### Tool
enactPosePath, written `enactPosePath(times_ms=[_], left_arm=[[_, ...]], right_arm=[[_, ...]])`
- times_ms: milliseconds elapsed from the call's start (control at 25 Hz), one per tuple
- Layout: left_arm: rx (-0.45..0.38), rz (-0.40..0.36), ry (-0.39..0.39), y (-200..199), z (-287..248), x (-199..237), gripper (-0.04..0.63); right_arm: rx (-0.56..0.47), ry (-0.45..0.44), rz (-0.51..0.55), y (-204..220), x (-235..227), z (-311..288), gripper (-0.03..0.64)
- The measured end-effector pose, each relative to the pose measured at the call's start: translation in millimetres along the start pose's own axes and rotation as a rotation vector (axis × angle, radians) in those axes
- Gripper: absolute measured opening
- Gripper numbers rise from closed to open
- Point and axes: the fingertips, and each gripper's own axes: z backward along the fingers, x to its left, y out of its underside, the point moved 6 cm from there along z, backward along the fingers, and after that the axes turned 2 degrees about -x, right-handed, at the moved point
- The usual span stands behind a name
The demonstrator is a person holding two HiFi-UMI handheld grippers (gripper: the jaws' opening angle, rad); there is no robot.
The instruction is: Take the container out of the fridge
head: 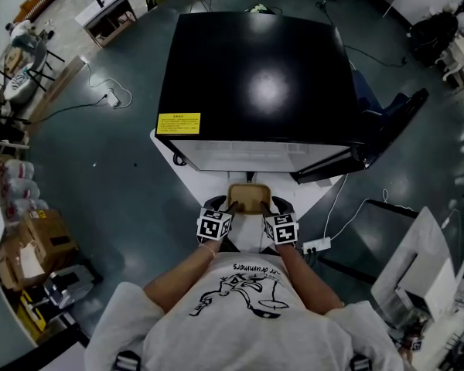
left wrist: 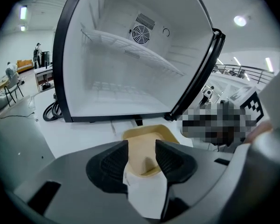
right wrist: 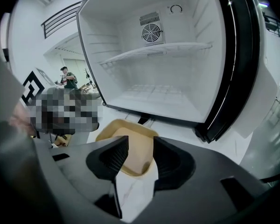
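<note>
Container (head: 247, 197) sits out of the open fridge (head: 255, 83) on the white worktop (head: 329, 185), left tool (left wrist: 142, 148) and right tool (right wrist: 140, 146) both spread over its near rim, pinching nothing; risk: a jaw snags the rim and tips it.

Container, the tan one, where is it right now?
In the head view the tan container is outside the fridge, just before its open front at centre frame, between the left gripper and the right gripper.

One fridge (head: 263, 83), one container (head: 249, 198), one wire shelf (left wrist: 130, 48), two tongs: left tongs (left wrist: 142, 147), right tongs (right wrist: 140, 144).
</note>
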Motion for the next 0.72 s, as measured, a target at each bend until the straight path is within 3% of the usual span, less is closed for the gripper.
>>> enactPosePath(times_ms=[720], left_arm=[[-0.171, -0.014, 0.104, -66, 30, -37, 0.143]], right_arm=[[-0.193, -0.075, 0.045, -72, 12, 46, 0.102]])
